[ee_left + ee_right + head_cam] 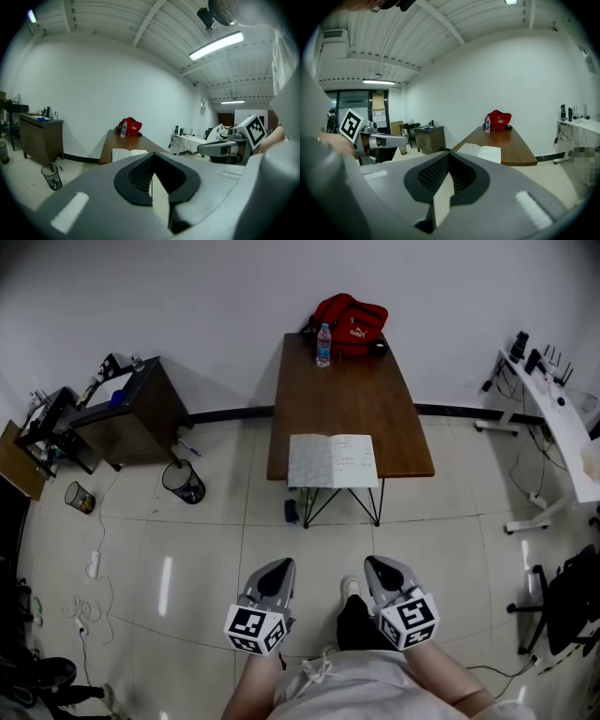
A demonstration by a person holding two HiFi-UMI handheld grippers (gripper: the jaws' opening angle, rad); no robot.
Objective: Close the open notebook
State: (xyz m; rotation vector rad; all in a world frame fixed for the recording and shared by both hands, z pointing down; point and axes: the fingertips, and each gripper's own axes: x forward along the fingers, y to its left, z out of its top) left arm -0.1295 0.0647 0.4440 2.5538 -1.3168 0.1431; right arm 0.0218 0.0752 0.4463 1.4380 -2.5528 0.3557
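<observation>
on table (347, 399): open notebook (333, 461), bottle (323, 345), red bag (352, 322)

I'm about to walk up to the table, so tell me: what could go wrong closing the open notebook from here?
The notebook lies right at the table's near edge, so pushing a cover might slide it off. The left gripper and right gripper are both shut and empty; a closed tip may catch only a few pages and crease them.

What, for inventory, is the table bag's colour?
The soft fabric bag is red; clearest in head view.
</observation>
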